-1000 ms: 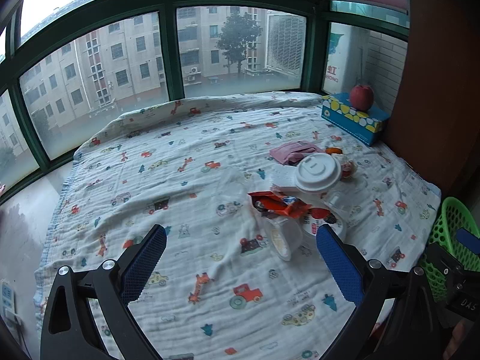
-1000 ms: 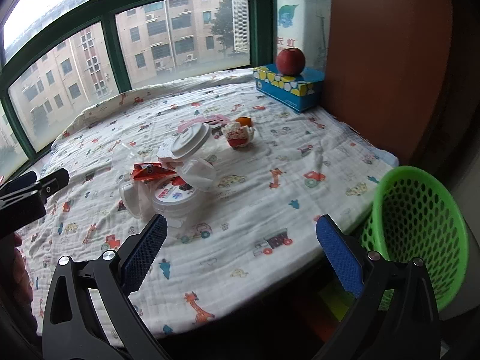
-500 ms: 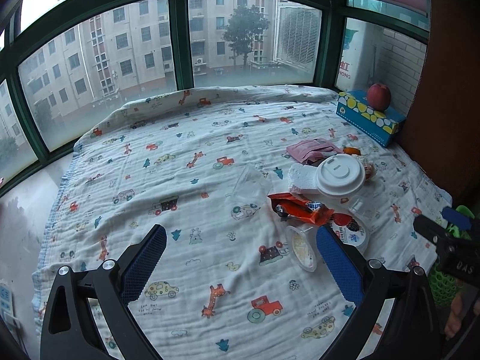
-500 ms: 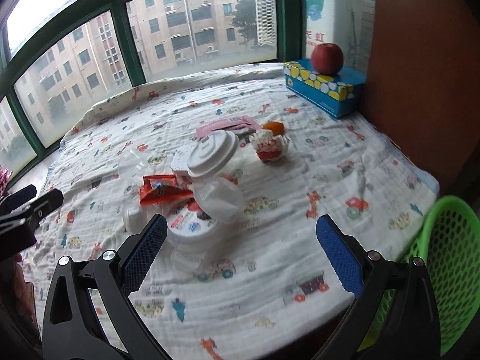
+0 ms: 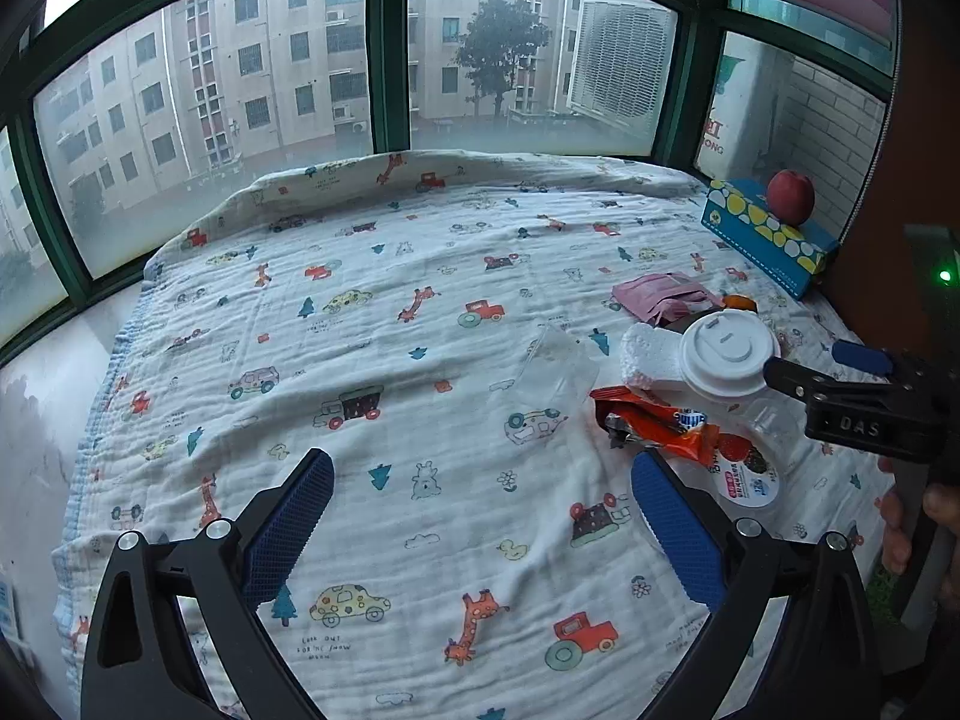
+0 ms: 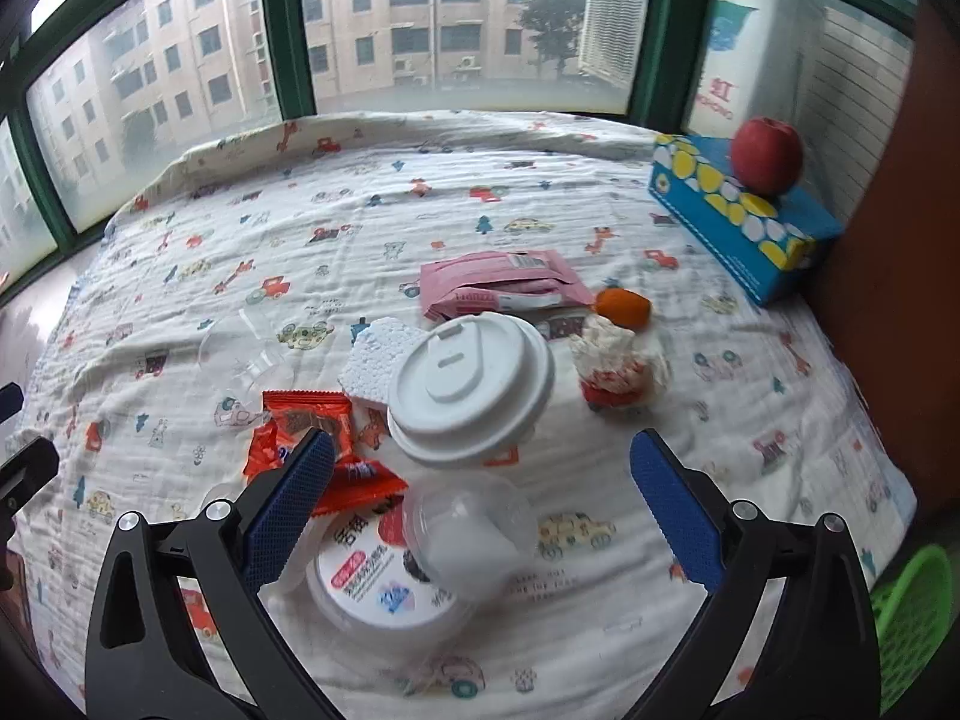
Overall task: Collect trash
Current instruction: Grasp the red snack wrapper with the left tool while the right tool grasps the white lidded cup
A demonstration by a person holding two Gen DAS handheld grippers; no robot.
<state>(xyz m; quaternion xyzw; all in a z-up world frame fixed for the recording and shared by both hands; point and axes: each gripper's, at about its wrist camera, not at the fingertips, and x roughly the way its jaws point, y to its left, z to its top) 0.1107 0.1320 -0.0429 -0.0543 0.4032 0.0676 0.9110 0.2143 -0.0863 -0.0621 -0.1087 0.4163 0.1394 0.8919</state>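
A pile of trash lies on the printed cloth: a white cup lid, an orange wrapper, a white foam piece, a clear plastic cup, a round yogurt lid, a pink packet, a crumpled red-white wrapper and an orange bit. My right gripper is open just above the clear cup and yogurt lid. My left gripper is open over bare cloth, left of the pile; the cup lid and orange wrapper show at its right.
A green basket hangs off the bed's right edge. A blue tissue box with a red apple on it stands at the back right by a brown wall. Windows run along the far side. The right gripper shows in the left view.
Both grippers have moved forward over the bed. The right one has closed in on the trash pile, and the basket has slid to the edge of its view.
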